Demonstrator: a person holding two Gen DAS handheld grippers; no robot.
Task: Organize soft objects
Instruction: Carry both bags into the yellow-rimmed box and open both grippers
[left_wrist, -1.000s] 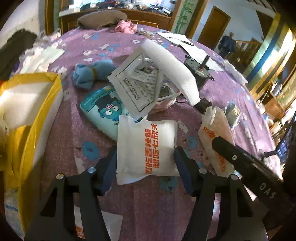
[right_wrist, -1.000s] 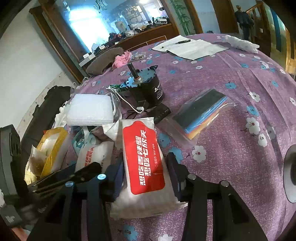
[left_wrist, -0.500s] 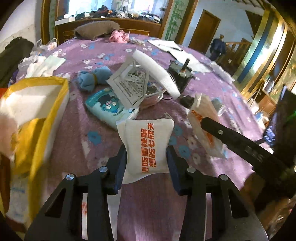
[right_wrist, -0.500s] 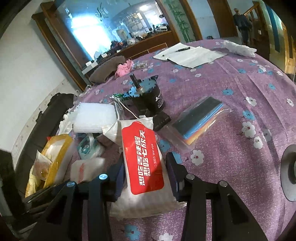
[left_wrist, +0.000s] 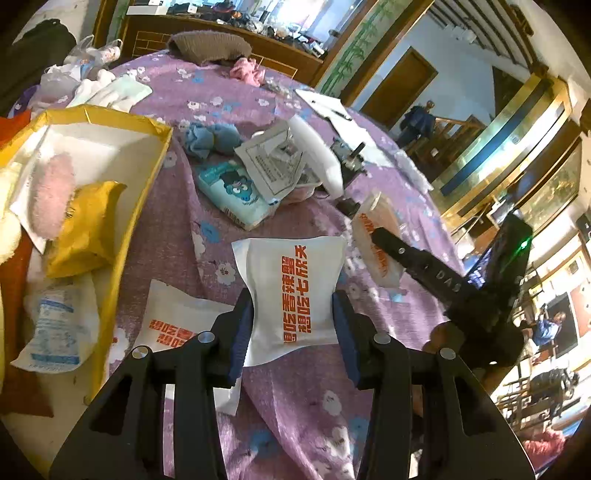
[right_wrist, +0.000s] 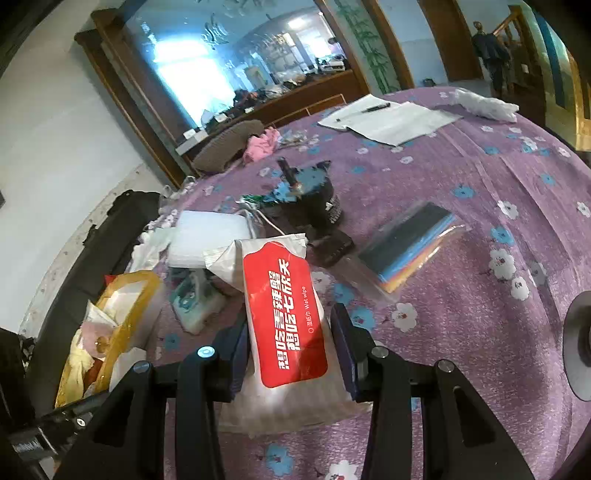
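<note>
My left gripper (left_wrist: 293, 314) is shut on a white wipe pack with orange lettering (left_wrist: 295, 288), pinching its lower half and holding it above the purple flowered tablecloth (left_wrist: 177, 221). A second white pack with orange print (left_wrist: 173, 325) lies below it, beside the yellow box (left_wrist: 147, 177). The box holds a pink fluffy piece (left_wrist: 51, 195), a yellow pouch (left_wrist: 85, 229) and a white-blue packet (left_wrist: 55, 325). My right gripper (right_wrist: 290, 332) is shut on a red-labelled wet wipe pack (right_wrist: 284, 314). One of its black fingers (left_wrist: 417, 258) shows in the left wrist view.
Mid-table lie a teal cartoon wipe pack (left_wrist: 232, 192), a blue cloth (left_wrist: 210, 138), a white foam block (right_wrist: 207, 236), a black motor (right_wrist: 314, 192) and a clear bag of coloured sheets (right_wrist: 410, 247). Papers with a pen (right_wrist: 388, 118) lie far back. A person (left_wrist: 417, 122) stands by the stairs.
The left gripper closed on the white orange-lettered pack, lifted it and swung left toward the yellow box, bringing a second white pack into view. The right gripper kept its grip, almost still.
</note>
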